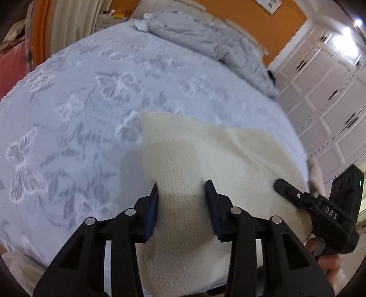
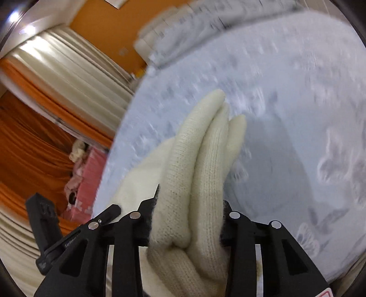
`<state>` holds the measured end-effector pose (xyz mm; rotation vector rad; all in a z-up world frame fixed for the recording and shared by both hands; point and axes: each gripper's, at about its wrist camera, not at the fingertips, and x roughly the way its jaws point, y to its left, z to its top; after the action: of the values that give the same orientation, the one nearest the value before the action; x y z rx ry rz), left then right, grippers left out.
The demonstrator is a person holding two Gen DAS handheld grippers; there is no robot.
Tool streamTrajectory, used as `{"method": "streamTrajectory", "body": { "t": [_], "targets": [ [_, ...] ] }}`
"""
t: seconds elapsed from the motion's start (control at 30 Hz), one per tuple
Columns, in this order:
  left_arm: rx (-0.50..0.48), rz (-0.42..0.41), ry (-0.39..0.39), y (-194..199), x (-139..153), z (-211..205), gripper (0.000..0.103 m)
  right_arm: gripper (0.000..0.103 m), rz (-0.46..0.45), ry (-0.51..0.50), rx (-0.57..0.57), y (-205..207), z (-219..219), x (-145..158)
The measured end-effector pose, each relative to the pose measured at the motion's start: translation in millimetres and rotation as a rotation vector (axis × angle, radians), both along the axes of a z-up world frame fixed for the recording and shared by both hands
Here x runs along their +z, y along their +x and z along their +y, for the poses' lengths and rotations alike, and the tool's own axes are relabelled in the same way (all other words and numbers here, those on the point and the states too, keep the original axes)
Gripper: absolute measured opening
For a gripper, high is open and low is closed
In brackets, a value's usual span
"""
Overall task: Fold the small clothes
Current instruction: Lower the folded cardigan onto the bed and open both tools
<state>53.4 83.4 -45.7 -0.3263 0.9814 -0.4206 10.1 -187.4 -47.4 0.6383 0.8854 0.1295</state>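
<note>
Now cream knit garment (image 2: 196, 173) bunched between right claw (image 2: 189, 198) fingers.

Bed (image 1: 91, 118): I see a pale blue cover with a butterfly pattern.
Near edge: a cream knit garment (image 1: 205, 150) lies spread on it.
Far end: a crumpled grey duvet (image 1: 205, 38) rests there.

A pale blue bedspread (image 1: 91, 118) with woven butterfly motifs is covering the bed. A rumpled grey duvet (image 1: 205, 38) is lying bunched along its far edge. White panelled wardrobe doors (image 1: 324, 96) are standing beside an orange wall (image 1: 247, 16). Cream curtains (image 2: 68, 75) are hanging against orange drapes (image 2: 29, 146), with pink fabric (image 2: 88, 178) lying beside the bed.
</note>
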Motion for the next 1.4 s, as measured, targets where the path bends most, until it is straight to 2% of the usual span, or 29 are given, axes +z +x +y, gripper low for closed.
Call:
{"method": "streamTrajectory", "body": {
  "t": [0.03, 0.07, 0.1, 0.13, 0.2, 0.23, 0.3, 0.37, 0.43, 0.5, 0.53, 0.57, 0.7, 0.83, 0.9, 0.97, 1.0, 1.07, 1.1, 1.23, 1.37, 1.4],
  "targets": [
    [-0.015, 0.004, 0.025, 0.6, -3.1, -2.1, 0.038, 0.038, 0.052, -0.009, 0.006, 5.8, -2.2, -14.0],
    [-0.028, 0.010, 0.062, 0.1, -8.6, -5.5, 0.038, 0.041, 0.148, -0.027, 0.022, 13.4, -5.2, -39.4],
    [-0.048, 0.039, 0.159, -1.0, -24.9, -14.0, 0.038, 0.043, 0.235, -0.053, 0.023, 16.6, -7.9, -60.3],
    [-0.055, 0.062, 0.202, -1.4, -35.9, -17.3, 0.043, 0.049, 0.291, -0.054, -0.002, 15.2, -13.6, -76.5],
    [-0.035, 0.043, 0.190, -13.0, -37.8, -13.5, 0.048, 0.049, 0.232, 0.067, -0.090, 0.7, -28.2, -67.0],
    [-0.015, 0.040, 0.204, -16.7, -33.2, -12.3, 0.048, 0.049, 0.192, 0.064, -0.130, -7.1, -30.2, -52.4],
    [0.002, 0.027, 0.228, -23.3, -23.9, -11.4, 0.047, 0.048, 0.096, 0.003, -0.116, -17.2, -25.2, -20.1],
    [-0.001, 0.013, 0.259, -30.0, -18.2, -13.5, 0.047, 0.039, 0.058, -0.045, -0.064, -21.7, -13.9, -4.4],
    [0.000, 0.021, 0.294, -35.0, -18.7, -16.8, 0.048, 0.030, 0.083, -0.099, 0.017, -21.8, 1.9, -8.8],
    [0.019, 0.022, 0.313, -36.2, -20.5, -18.0, 0.049, 0.013, 0.157, -0.189, 0.061, -19.1, 12.7, -34.6],
    [0.024, 0.025, 0.324, -35.6, -20.8, -18.8, 0.052, 0.008, 0.202, -0.221, 0.084, -18.9, 14.4, -54.6],
    [0.027, 0.032, 0.333, -34.2, -20.7, -20.8, 0.054, 0.004, 0.208, -0.226, 0.092, -18.1, 13.9, -62.0],
    [0.026, 0.029, 0.412, -31.7, -11.8, -30.1, 0.053, 0.010, 0.200, -0.256, 0.072, -16.0, 18.7, -31.0],
    [0.021, -0.009, 0.444, -46.6, 4.8, -36.7, 0.053, 0.010, 0.081, -0.252, 0.102, -38.6, 30.4, 14.0],
    [0.016, -0.010, 0.459, -51.7, 6.8, -40.2, 0.053, 0.010, 0.073, -0.288, 0.139, -41.4, 40.5, 16.1],
    [0.013, -0.013, 0.466, -57.7, 8.0, -43.9, 0.053, 0.010, 0.131, -0.342, 0.148, -34.2, 39.7, -7.7],
    [0.013, -0.012, 0.469, -60.3, 7.6, -45.4, 0.053, 0.010, 0.197, -0.368, 0.119, -28.5, 30.0, -27.5],
    [0.009, -0.001, 0.481, -62.7, 5.3, -48.2, 0.053, 0.001, 0.283, -0.334, 0.090, -24.1, 8.1, -56.4],
    [0.004, 0.006, 0.487, -64.7, 3.6, -49.6, 0.053, 0.001, 0.276, -0.278, 0.070, -27.0, -2.5, -60.8],
    [-0.002, -0.012, 0.514, -73.7, 5.8, -50.4, 0.054, 0.008, 0.216, -0.228, 0.046, -46.8, 0.4, -23.7],
    [0.001, -0.013, 0.529, -79.4, 4.0, -52.8, 0.057, 0.017, 0.111, -0.294, 0.028, -80.7, 16.9, 10.9],
    [0.003, -0.012, 0.531, -81.3, 3.2, -53.8, 0.060, 0.023, 0.096, -0.316, 0.008, -89.8, 20.1, 13.6]
  ]
}}
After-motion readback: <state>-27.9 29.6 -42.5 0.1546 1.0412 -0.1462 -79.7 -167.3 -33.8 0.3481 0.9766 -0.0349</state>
